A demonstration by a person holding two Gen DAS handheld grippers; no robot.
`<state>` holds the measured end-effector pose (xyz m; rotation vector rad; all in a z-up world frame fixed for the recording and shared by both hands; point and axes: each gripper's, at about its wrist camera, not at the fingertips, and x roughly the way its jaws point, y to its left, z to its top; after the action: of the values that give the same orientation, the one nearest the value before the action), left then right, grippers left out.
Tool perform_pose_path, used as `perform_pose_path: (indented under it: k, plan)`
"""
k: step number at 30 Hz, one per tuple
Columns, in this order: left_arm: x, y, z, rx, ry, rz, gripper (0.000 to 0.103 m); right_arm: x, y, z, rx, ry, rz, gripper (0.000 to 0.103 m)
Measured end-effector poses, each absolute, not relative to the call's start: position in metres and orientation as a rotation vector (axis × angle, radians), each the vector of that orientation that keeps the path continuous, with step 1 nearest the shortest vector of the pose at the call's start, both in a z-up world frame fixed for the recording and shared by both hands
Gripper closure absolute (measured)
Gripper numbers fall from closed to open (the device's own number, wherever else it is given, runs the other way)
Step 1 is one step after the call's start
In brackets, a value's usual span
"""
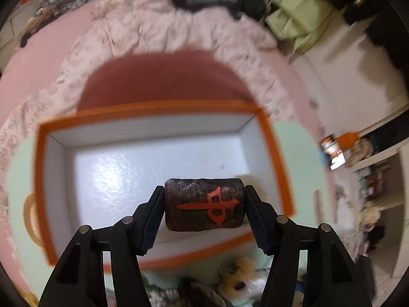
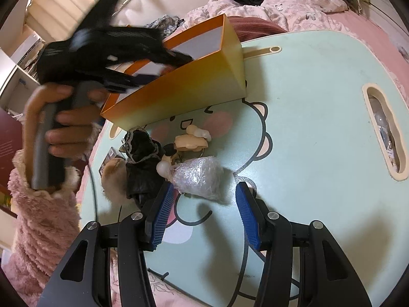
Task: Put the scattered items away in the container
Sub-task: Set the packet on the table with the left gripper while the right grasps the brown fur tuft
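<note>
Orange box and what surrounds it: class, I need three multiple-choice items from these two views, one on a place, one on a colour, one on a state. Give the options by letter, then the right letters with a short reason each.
1. Where is the dark block with the red emblem?
A. Lying on the table beside the plush toy
B. Held above the open orange box
C. On the pink blanket

2. What colour are the pads of the right hand-held gripper?
A. Blue
B. Red
C. Green

3. What state is the right hand-held gripper in?
A. Shut on the bubble-wrap bundle
B. Shut on nothing
C. Open, holding nothing

Answers:
1 B, the left hand-held gripper clamps the block with the box's white inside below it.
2 A, both ribbed pads show blue.
3 C, its jaws stand apart, short of the bubble-wrap bundle on the table.
</note>
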<state>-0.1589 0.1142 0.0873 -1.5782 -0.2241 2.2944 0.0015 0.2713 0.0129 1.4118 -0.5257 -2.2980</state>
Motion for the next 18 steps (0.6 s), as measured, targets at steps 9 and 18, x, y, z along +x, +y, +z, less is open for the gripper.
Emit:
perform_pose_path:
  k: [9, 18]
  plan:
    - [-0.067, 0.059, 0.120, -1.314, -0.214, 2.418, 0.043, 0.008, 0.267, 0.021, 1.361, -0.498, -2.298, 0.052]
    - [-0.030, 0.049, 0.066, -1.299, -0.287, 2.516, 0.042, -0.012, 0.259, 0.063, 1.302, -0.360, -2.382, 0.052]
